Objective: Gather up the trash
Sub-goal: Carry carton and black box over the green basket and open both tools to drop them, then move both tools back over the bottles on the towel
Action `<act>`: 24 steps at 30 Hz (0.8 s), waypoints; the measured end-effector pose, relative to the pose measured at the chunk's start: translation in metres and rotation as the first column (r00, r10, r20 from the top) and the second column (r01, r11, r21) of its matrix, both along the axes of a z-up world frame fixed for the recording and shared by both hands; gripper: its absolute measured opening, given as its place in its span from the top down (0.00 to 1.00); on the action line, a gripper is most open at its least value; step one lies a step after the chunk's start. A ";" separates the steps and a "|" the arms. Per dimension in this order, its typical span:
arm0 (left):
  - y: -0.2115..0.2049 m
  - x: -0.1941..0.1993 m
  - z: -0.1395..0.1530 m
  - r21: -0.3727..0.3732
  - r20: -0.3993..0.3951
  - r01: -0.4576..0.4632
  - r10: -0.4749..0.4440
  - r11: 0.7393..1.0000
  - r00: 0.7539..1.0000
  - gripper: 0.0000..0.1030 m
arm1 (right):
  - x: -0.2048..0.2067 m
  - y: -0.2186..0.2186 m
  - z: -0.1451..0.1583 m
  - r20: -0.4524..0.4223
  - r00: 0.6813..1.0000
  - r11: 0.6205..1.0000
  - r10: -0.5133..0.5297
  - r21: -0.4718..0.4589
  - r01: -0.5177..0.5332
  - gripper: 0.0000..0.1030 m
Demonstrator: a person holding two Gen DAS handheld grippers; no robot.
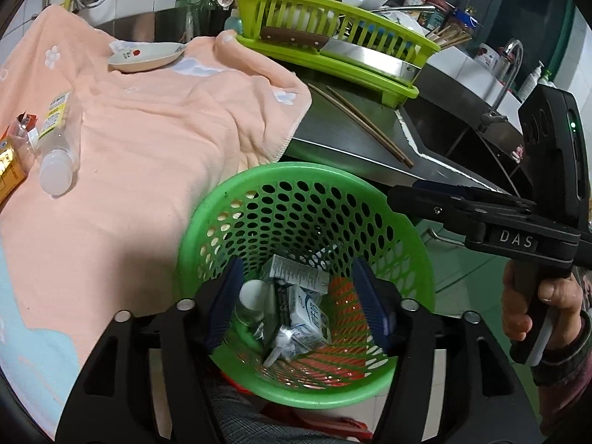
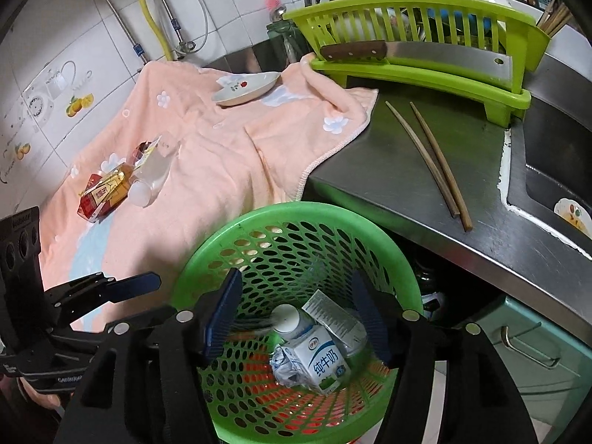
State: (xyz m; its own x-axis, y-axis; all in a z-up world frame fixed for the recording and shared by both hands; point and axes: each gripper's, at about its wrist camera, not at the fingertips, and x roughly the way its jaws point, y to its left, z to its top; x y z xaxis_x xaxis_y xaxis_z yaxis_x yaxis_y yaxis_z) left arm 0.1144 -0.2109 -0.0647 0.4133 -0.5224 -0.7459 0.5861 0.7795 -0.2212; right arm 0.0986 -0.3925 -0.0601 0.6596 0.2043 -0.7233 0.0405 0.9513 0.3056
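Note:
A green perforated basket (image 1: 207, 222) (image 2: 207, 255) stands below the counter edge. It holds a milk carton (image 2: 322, 362) (image 1: 307, 314), a small white-capped bottle (image 2: 286, 318) (image 1: 253, 296), a grey box (image 1: 299, 272) and crumpled wrappers. My left gripper (image 1: 296, 303) is open and empty above the basket. My right gripper (image 2: 296, 318) is open and empty above it too; it also shows in the left wrist view (image 1: 414, 199). On the peach towel (image 1: 148, 140) (image 2: 222, 148) lie a clear plastic bottle (image 1: 57, 155) (image 2: 150, 181), a red and gold carton (image 2: 103, 194) (image 1: 9, 170) and a wrapper (image 2: 146, 150).
A small flowered dish (image 2: 246, 88) (image 1: 146, 57) sits at the towel's far edge. A lime dish rack (image 2: 418, 48) (image 1: 333, 40) with a cleaver (image 2: 425, 55) stands behind. Two chopsticks (image 2: 433, 162) lie on the steel counter (image 2: 370, 170). The sink (image 2: 555, 170) is on the right.

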 end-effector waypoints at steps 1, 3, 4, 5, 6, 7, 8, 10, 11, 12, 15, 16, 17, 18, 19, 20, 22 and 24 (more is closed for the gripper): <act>0.001 0.000 0.000 0.001 0.002 0.001 -0.001 1.000 1.000 0.39 | -0.001 0.001 0.000 0.001 1.000 1.000 0.001 0.000 -0.001 0.40; 0.004 0.001 0.000 0.002 0.002 -0.001 0.001 1.000 1.000 0.37 | 0.001 0.005 0.002 0.002 1.000 1.000 0.008 -0.003 -0.008 0.39; 0.006 0.001 0.001 0.003 0.004 -0.003 0.003 1.000 1.000 0.37 | 0.002 0.006 0.003 0.003 1.000 1.000 0.011 -0.005 -0.011 0.38; 0.008 0.001 0.001 0.004 0.007 -0.007 0.007 1.000 1.000 0.36 | 0.003 0.009 0.004 0.004 1.000 1.000 0.015 -0.007 -0.015 0.36; 0.011 0.003 0.002 0.007 0.010 -0.013 0.013 1.000 1.000 0.36 | 0.004 0.011 0.005 0.006 1.000 1.000 0.020 -0.009 -0.020 0.35; 0.015 0.004 0.002 0.009 0.014 -0.021 0.021 1.000 1.000 0.35 | 0.007 0.014 0.006 0.010 1.000 1.000 0.028 -0.011 -0.027 0.34; 0.019 0.006 0.003 0.010 0.016 -0.027 0.027 1.000 1.000 0.34 | 0.009 0.016 0.007 0.010 0.999 0.999 0.032 -0.012 -0.032 0.34; 0.029 0.010 0.005 0.015 0.024 -0.048 0.047 0.999 0.999 0.34 | 0.014 0.023 0.009 0.013 0.999 0.999 0.046 -0.015 -0.046 0.32; 0.034 0.012 0.006 0.016 0.027 -0.058 0.057 0.998 0.998 0.34 | 0.017 0.027 0.010 0.014 0.998 0.998 0.054 -0.017 -0.054 0.31; 0.042 0.016 0.008 0.019 0.032 -0.074 0.073 0.997 0.997 0.34 | 0.021 0.031 0.011 0.016 0.998 0.998 0.062 -0.017 -0.062 0.29; 0.060 0.024 0.012 0.028 0.048 -0.110 0.109 0.994 0.993 0.34 | 0.029 0.040 0.014 0.021 0.996 0.996 0.084 -0.016 -0.084 0.28; 0.067 0.027 0.013 0.031 0.054 -0.122 0.120 0.992 0.991 0.33 | 0.033 0.046 0.015 0.022 0.995 0.995 0.096 -0.012 -0.095 0.28; 0.076 0.031 0.015 0.037 0.061 -0.139 0.137 0.990 0.989 0.33 | 0.037 0.049 0.016 0.023 0.995 0.995 0.102 -0.010 -0.102 0.27; 0.082 0.034 0.017 0.041 0.066 -0.151 0.148 0.988 0.987 0.33 | 0.041 0.053 0.017 0.023 0.994 0.994 0.109 -0.008 -0.108 0.25; 0.088 0.037 0.018 0.044 0.071 -0.162 0.158 0.986 0.985 0.33 | 0.046 0.058 0.018 0.025 0.993 0.993 0.118 -0.007 -0.118 0.24; 0.094 0.041 0.020 0.049 0.078 -0.174 0.170 0.983 0.982 0.33 | 0.050 0.063 0.019 0.025 0.992 0.992 0.125 -0.007 -0.125 0.24; 0.109 0.052 0.025 0.059 0.096 -0.206 0.200 0.977 0.975 0.33 | 0.060 0.072 0.022 0.025 0.989 0.990 0.144 -0.003 -0.144 0.24; 0.124 0.061 0.030 0.065 0.111 -0.234 0.226 0.970 0.968 0.33 | 0.070 0.082 0.024 0.025 0.986 0.987 0.162 0.006 -0.162 0.24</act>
